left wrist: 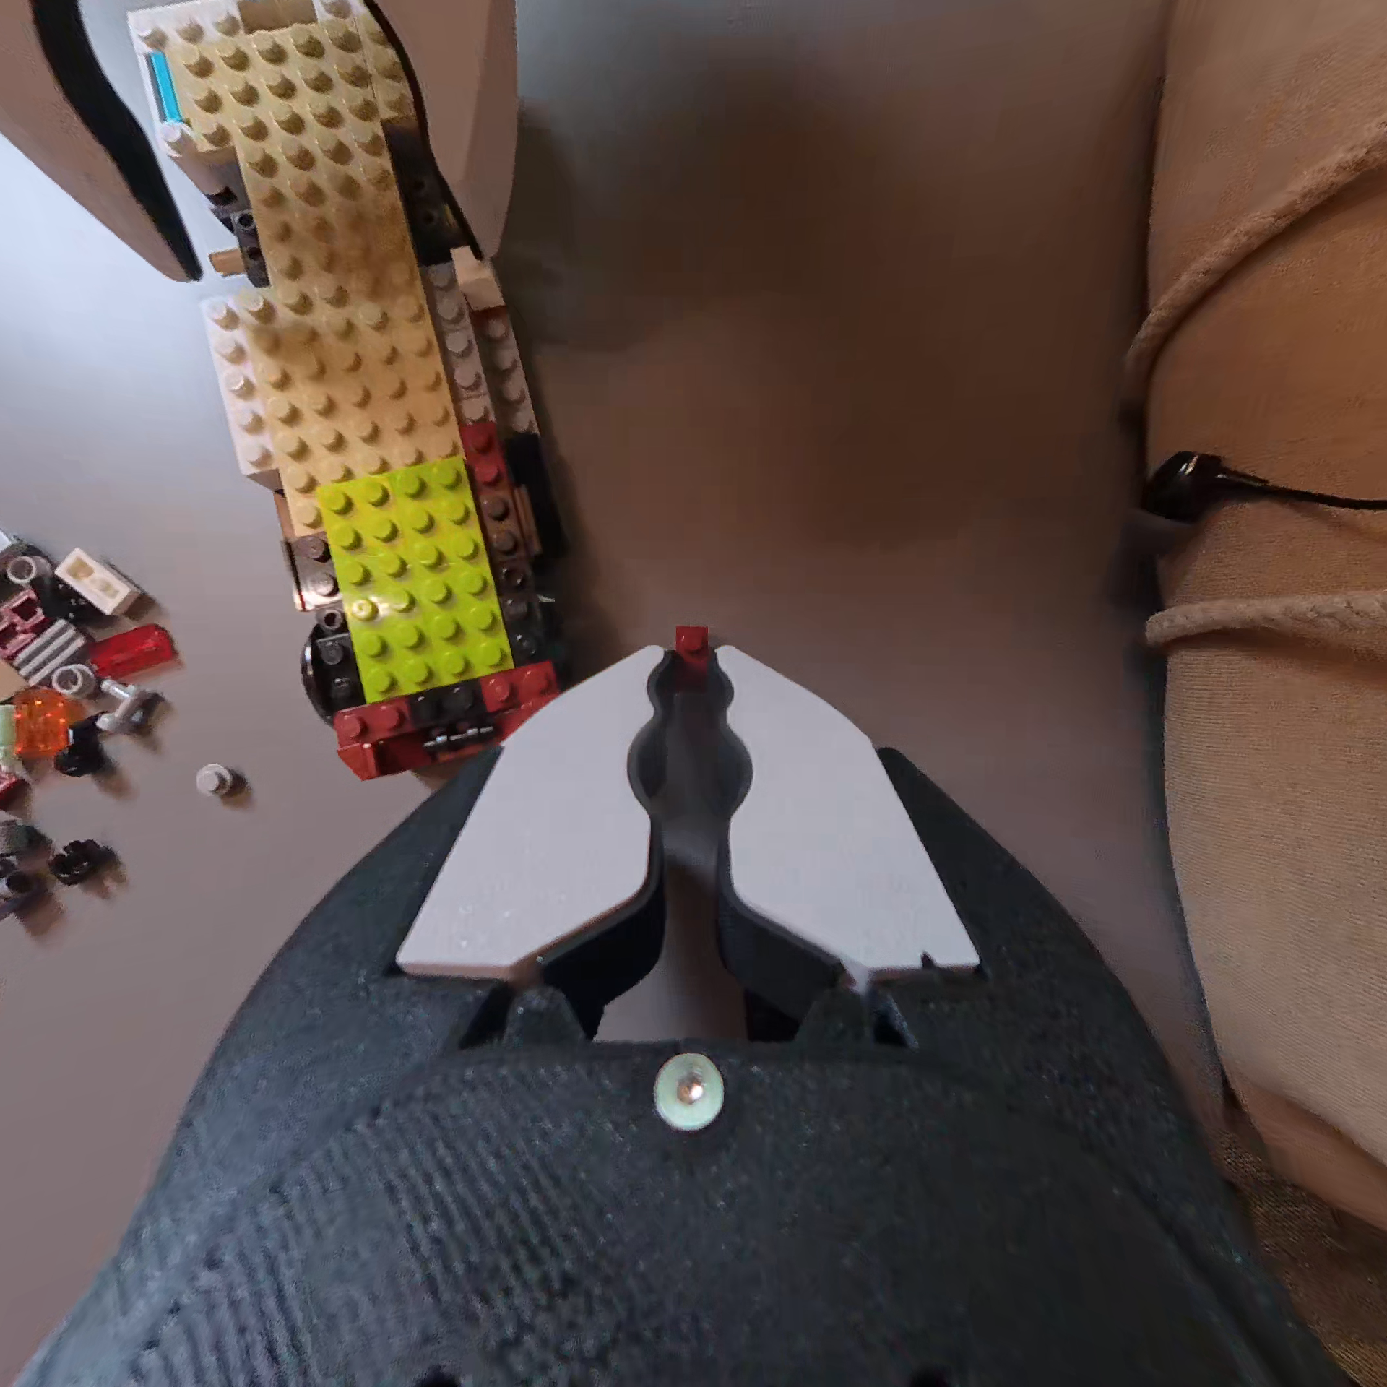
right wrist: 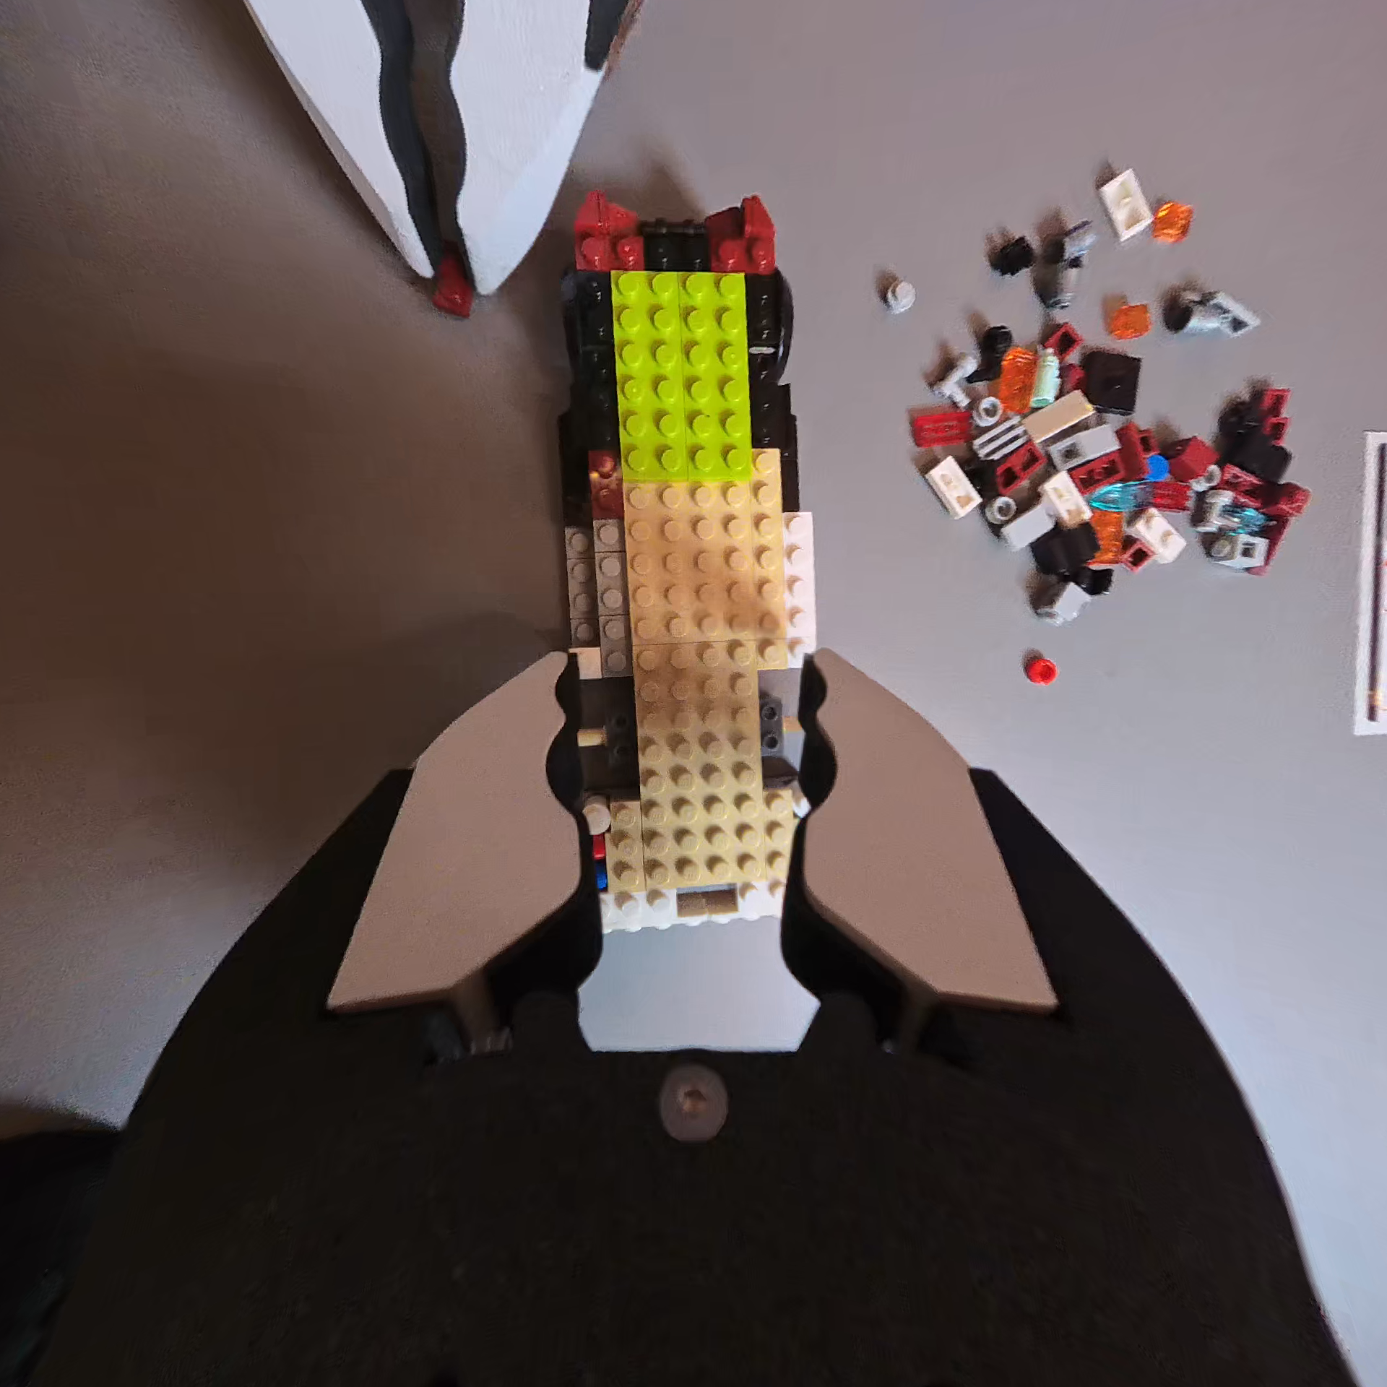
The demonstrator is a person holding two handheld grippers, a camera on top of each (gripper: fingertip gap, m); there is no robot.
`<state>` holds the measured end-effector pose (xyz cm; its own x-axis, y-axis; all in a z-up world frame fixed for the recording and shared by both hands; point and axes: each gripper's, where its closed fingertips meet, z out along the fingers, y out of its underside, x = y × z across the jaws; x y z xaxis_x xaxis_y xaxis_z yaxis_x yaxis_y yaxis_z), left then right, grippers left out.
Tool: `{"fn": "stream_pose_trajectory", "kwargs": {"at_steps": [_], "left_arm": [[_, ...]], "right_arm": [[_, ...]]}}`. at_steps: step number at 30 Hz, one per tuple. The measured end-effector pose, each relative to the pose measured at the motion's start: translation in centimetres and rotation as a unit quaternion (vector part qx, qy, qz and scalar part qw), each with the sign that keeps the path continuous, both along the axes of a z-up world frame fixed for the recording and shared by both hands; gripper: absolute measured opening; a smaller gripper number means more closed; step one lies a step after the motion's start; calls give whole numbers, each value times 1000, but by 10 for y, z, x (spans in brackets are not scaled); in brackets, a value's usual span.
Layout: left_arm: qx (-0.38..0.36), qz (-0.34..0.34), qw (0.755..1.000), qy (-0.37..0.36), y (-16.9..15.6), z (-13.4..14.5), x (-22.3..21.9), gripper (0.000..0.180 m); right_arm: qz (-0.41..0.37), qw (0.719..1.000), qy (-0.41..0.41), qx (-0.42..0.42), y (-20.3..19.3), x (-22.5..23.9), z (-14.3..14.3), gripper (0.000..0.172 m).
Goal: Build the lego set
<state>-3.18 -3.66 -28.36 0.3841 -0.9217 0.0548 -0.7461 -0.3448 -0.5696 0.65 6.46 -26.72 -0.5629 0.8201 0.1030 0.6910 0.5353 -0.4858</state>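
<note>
My left gripper (left wrist: pixel 690 657) is shut on a small dark red brick (left wrist: pixel 691 645), pinched at the very fingertips with its end sticking out. It hovers just right of the front end of a long brick vehicle model (left wrist: pixel 345 390). The right wrist view shows the same grasp (right wrist: pixel 452 289) beside the model's red front. The model (right wrist: pixel 698 563) has a lime plate in front and tan plates behind, and lies on the grey table (right wrist: pixel 263 450). My right gripper (right wrist: pixel 684 664) is open and wide, its fingers (right wrist: pixel 488 788) standing either side of the model's rear end.
A pile of loose small bricks (right wrist: pixel 1111 450) lies right of the model and shows at the left edge of the left wrist view (left wrist: pixel 60 653). A red round stud (right wrist: pixel 1040 669) and a grey round stud (right wrist: pixel 898 293) lie apart. A paper sheet (right wrist: pixel 1373 585) is at the right edge. A person's beige garment (left wrist: pixel 1276 675) is close by. My hands' fingertips stand some 12 centimetres from each other.
</note>
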Motion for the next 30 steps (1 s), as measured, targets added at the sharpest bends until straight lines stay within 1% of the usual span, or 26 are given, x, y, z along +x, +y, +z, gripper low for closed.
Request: {"fn": "stream_pose_trajectory", "kwargs": {"at_steps": [2, 3, 4, 7, 10, 14, 15, 17, 19, 21, 22, 24, 26, 28, 30], "left_arm": [[3, 1, 1000, 3, 1, -3, -2, 8], [4, 1, 1000, 2, 1, -4, -2, 11], [2, 2, 1000, 0, 1, -5, -3, 14], [2, 6, 1000, -9, 3, -4, -4, 15], [-1, 2, 1000, -24, 1, 0, -4, 22], [-5, 13, 997, -79, 4, 20, -6, 28], [-3, 20, 995, -95, 7, 27, -9, 28], [17, 45, 990, -131, 19, 42, -18, 29], [54, 91, 980, -167, 42, 56, -32, 29], [92, 151, 967, -182, 71, 63, -52, 29], [108, 177, 962, -177, 86, 63, -64, 29], [130, 223, 955, -148, 112, 54, -88, 28], [146, 255, 949, -114, 132, 41, -108, 28], [148, 274, 944, -107, 140, 34, -117, 28], [156, 275, 943, -105, 139, 30, -120, 27]], "right_arm": [[1, 1000, -13, 0, 2, 2, -1, 47], [-3, 1000, -17, 9, 7, 3, -3, 38], [-11, 1000, -22, 20, 13, 4, -5, 34], [-34, 999, -25, -8, 19, 7, -7, 34], [-42, 999, -23, -20, 22, 9, -7, 34], [-48, 998, -28, -18, 26, 13, -6, 34], [-45, 998, -22, -24, 26, 13, -2, 37], [-46, 998, 9, -45, 27, 5, 15, 42], [-58, 995, 58, -53, 39, -11, 38, 43], [-76, 991, 107, -35, 62, -33, 56, 38], [-86, 989, 120, -24, 75, -44, 59, 34], [-105, 986, 132, -5, 99, -69, 58, 24], [-115, 986, 119, -1, 118, -92, 46, 17], [-116, 989, 95, -12, 128, -109, 28, 10], [-117, 990, 69, -25, 134, -121, 12, 5]]}}
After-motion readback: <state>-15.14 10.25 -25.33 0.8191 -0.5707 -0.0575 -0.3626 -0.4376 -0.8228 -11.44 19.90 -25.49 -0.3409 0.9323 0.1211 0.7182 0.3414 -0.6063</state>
